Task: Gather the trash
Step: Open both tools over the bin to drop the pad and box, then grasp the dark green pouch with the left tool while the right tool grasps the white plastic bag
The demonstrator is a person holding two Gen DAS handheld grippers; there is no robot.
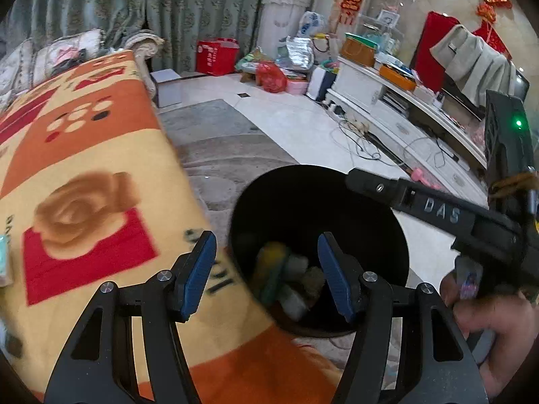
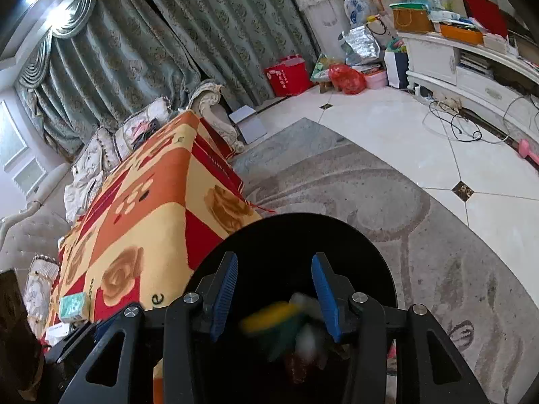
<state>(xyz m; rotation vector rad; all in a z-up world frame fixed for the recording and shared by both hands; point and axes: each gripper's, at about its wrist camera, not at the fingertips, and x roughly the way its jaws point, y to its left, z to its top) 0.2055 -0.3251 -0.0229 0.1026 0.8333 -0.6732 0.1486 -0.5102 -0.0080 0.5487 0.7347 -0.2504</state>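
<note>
Both grippers hung over the black bin [image 1: 320,249], left gripper [image 1: 266,272] and right gripper [image 2: 274,298] parted and empty, trash [image 2: 289,323] at six o'clock inside it. Drop apparently done; next, fetching remaining litter.

You see the trash [image 2: 283,323] in the black bin [image 2: 380,269] only as a blur at six o'clock, pieces indistinguishable.
</note>
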